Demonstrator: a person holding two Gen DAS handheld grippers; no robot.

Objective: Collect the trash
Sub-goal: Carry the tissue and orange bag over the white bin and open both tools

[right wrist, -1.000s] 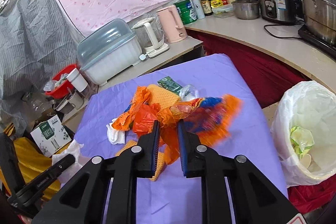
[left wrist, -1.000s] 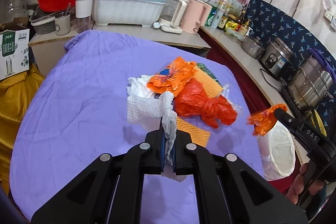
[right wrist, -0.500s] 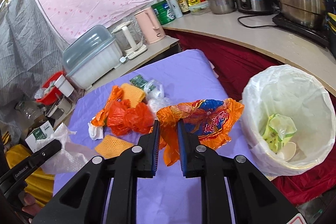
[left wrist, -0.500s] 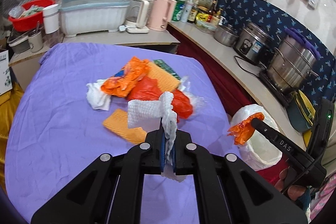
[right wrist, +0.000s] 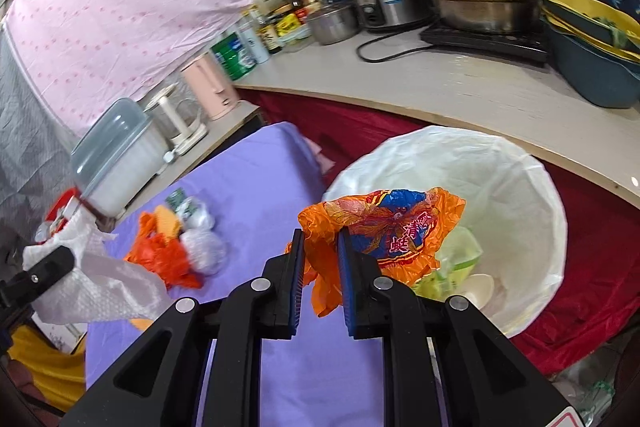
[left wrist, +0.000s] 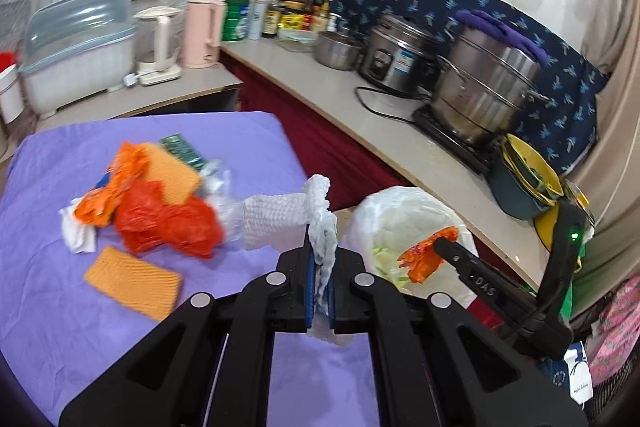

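The orange wrapper (right wrist: pixel 384 227) is thin, light and crinkly, so it is best pinched at a bunched fold; the right gripper (right wrist: pixel 320 283) has its jaws narrow on it, over the white-lined trash bin (right wrist: pixel 532 187). The soft white paper towel (left wrist: pixel 288 219) is clamped in the left gripper (left wrist: pixel 320 291), near the bin. More trash lies on the purple tabletop (left wrist: pixel 52 291).

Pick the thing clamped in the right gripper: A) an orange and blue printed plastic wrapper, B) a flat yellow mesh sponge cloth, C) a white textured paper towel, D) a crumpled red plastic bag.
A: the right gripper is shut on the orange and blue printed plastic wrapper, which hangs over the white-lined trash bin.
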